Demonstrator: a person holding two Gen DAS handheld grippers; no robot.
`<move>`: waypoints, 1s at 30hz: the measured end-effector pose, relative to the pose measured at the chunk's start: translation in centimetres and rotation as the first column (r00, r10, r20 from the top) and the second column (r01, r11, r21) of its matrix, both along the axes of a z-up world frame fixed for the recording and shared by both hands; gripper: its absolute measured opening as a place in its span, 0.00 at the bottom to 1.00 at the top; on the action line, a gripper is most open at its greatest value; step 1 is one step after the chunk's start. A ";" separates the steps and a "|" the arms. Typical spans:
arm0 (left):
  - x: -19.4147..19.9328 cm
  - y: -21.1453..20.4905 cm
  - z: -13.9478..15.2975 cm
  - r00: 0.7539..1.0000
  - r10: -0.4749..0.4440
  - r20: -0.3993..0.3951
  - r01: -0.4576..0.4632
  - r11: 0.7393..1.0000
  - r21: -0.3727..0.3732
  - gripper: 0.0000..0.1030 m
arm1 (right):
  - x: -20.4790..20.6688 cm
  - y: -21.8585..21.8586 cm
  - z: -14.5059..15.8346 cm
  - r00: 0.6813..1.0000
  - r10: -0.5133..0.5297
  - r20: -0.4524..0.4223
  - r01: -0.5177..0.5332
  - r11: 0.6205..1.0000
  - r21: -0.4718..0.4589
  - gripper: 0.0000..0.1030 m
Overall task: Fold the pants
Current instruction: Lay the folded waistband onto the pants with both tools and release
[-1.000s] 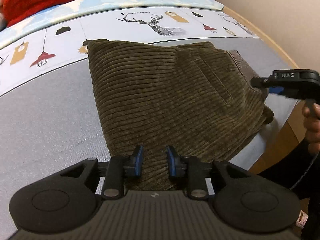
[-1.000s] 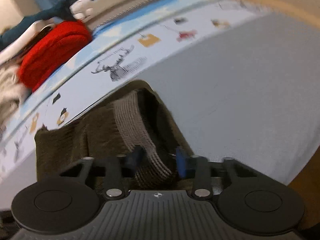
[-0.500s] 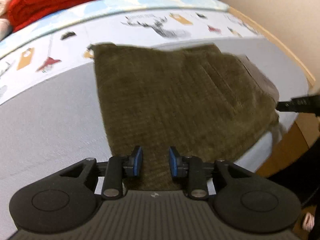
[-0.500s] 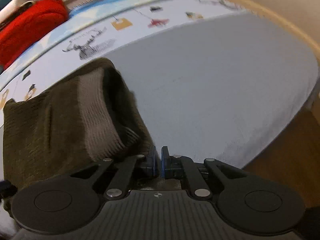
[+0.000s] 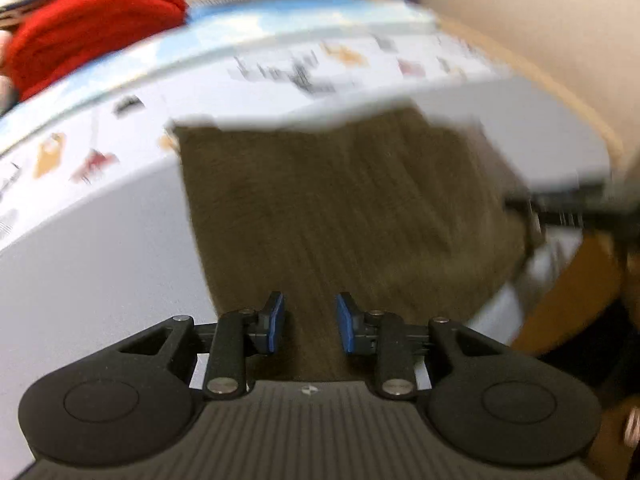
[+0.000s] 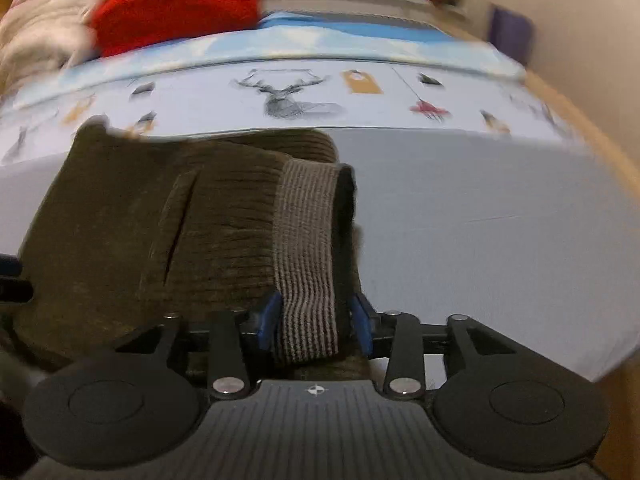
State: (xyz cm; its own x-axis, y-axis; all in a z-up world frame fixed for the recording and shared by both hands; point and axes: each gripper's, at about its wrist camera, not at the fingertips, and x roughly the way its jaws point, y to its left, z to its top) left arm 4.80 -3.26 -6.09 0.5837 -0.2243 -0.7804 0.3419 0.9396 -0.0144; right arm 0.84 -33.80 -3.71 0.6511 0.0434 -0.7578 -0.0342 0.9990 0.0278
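Observation:
The olive corduroy pants lie folded on the grey bed sheet; they also show in the right wrist view. My left gripper is open just above the near edge of the pants, with nothing between its fingers. My right gripper is open with the ribbed grey-brown waistband lying between its fingers, at the pants' right end near the bed's edge. The right gripper shows blurred at the right of the left wrist view.
A red folded knit and a beige blanket lie at the far side of the bed. A printed deer-pattern sheet runs behind the pants. A wooden bed frame edge and a beige wall lie to the right.
My right gripper, shut half a second ago, has opened around the waistband and swung to face the pants. My left gripper stayed open and moved slightly; both views are motion-blurred.

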 end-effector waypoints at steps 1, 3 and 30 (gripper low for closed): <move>0.6 0.3 0.7 0.999 0.014 0.036 -0.014 1.000 -0.006 0.31 | 0.3 -0.5 0.2 1.000 -0.023 -0.011 0.023 0.999 0.042 0.41; 2.7 1.1 2.4 0.993 0.051 0.103 -0.049 0.999 -0.024 0.30 | 0.5 -1.0 0.4 1.000 -0.016 -0.016 0.017 0.998 0.061 0.41; 13.0 3.8 -1.5 0.991 0.130 0.038 -0.130 0.992 -0.005 0.32 | 9.9 -0.6 1.2 0.990 0.077 -0.116 -0.065 0.993 0.102 0.73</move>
State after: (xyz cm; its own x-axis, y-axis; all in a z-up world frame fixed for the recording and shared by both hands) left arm 17.78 0.49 -7.61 0.6375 -0.1467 -0.7564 0.2172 0.9761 -0.0063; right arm 10.79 -34.39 -2.50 0.5487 0.1634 -0.8199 -0.0953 0.9865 0.1329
